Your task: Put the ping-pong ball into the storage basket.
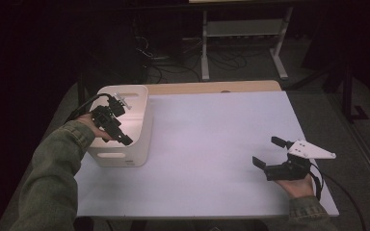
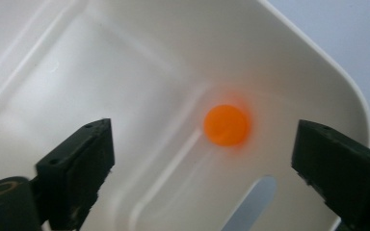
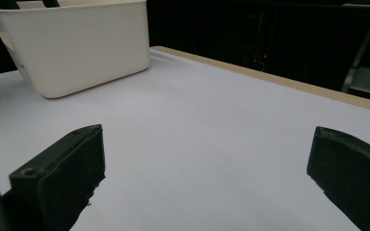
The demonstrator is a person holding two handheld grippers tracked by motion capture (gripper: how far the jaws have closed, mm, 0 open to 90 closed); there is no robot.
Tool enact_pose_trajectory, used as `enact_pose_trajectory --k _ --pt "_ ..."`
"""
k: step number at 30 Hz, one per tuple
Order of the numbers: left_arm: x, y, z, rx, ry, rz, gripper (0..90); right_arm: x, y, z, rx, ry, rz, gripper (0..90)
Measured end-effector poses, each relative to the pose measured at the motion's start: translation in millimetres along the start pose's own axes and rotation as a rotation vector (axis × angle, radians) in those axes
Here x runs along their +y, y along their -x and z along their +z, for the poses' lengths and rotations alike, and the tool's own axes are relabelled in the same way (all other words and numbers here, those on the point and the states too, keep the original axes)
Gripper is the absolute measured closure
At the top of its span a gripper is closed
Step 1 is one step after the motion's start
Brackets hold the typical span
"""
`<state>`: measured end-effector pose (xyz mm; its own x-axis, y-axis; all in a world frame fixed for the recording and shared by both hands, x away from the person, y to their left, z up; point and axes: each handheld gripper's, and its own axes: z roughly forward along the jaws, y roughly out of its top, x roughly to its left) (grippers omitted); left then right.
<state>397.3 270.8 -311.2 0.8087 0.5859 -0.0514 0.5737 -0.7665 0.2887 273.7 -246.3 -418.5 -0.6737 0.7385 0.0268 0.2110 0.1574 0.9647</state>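
Observation:
A white plastic basket (image 1: 142, 126) stands at the table's left side. My left gripper (image 1: 124, 137) hangs over its rim and points down into it. In the left gripper view the jaws of this gripper (image 2: 202, 159) stand wide apart with nothing pressed between them. Beyond them a blurred orange ball (image 2: 226, 125) shows against the basket's inner wall and floor (image 2: 125, 57), free of both jaws. My right gripper (image 1: 265, 151) rests low over the table at the front right, open and empty (image 3: 204, 163), aimed toward the basket (image 3: 77, 43).
The pale table top (image 1: 212, 139) spreads between the two hands. A wooden strip (image 1: 212, 87) runs along its far edge. Behind the table a metal frame (image 1: 243, 29) and cables sit in the dark. The basket has slot handles (image 2: 253, 202).

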Motion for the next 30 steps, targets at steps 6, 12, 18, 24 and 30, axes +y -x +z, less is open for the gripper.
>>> enact_pose_trajectory --k 6,12,18,24,30 --pt "-3.9 -0.4 -7.3 0.001 0.03 -0.011 0.0 0.2 0.0 -0.2 0.0 0.002 -0.001 0.0" --pt "-5.7 3.3 -16.3 0.012 0.094 -0.016 0.0 0.3 -0.2 -0.6 0.0 0.005 -0.002 0.0" --pt "-7.8 7.2 -22.3 0.03 0.142 -0.019 0.0 0.6 -0.1 -1.4 -0.002 0.008 0.0 0.0" --pt "-12.8 9.7 -25.7 0.035 0.186 -0.029 0.0 0.8 -0.4 -1.6 -0.001 0.008 0.0 0.0" --pt "-22.4 9.2 -27.4 0.055 0.222 -0.044 0.0 0.8 -0.5 -1.4 0.0 0.008 0.0 0.0"
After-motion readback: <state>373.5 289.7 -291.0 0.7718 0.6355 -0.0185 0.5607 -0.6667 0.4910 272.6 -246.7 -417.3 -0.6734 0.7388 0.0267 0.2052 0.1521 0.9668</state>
